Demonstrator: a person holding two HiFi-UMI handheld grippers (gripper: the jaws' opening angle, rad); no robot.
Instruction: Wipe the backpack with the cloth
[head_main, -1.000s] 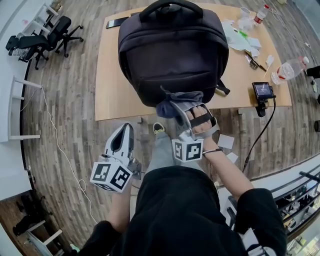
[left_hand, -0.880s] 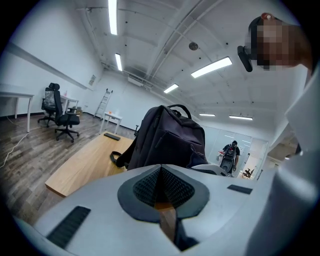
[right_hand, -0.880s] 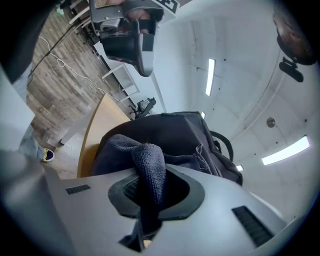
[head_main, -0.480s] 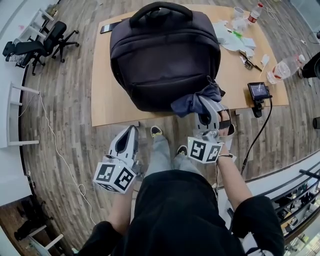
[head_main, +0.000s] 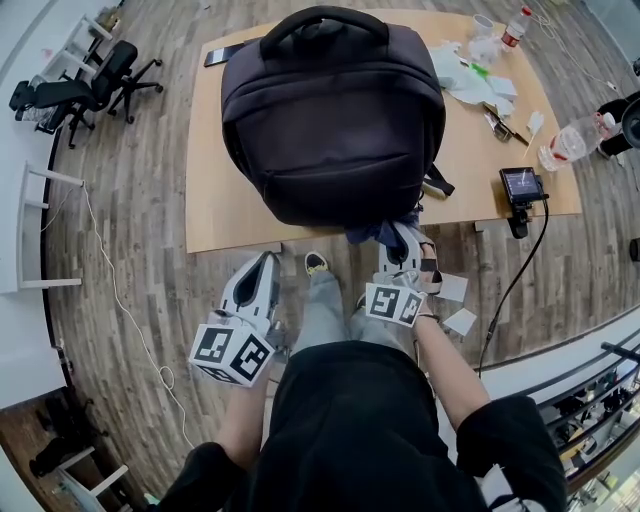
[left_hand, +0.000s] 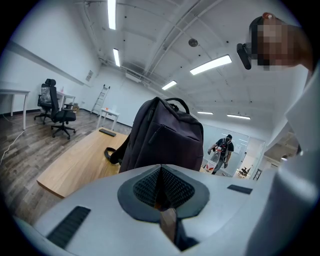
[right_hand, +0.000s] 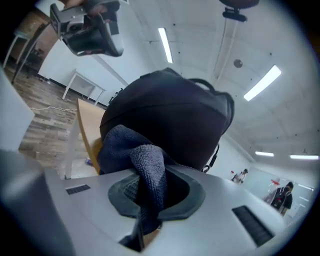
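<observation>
At the lower left of the head view, the left gripper (head_main: 262, 266) hangs below the near edge of the wooden table (head_main: 215, 205), its jaws pressed together on nothing. The dark backpack (head_main: 330, 110) stands upright on the table, upper centre. Just right of centre, the right gripper (head_main: 398, 240) pinches the blue cloth (head_main: 372, 233), which touches the backpack's lower right edge.

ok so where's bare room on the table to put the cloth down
Widest bare tabletop: left of the backpack, nearer than the phone. A smaller patch: right of it, before the screen device. The far right corner is crowded with papers and bottles.
</observation>
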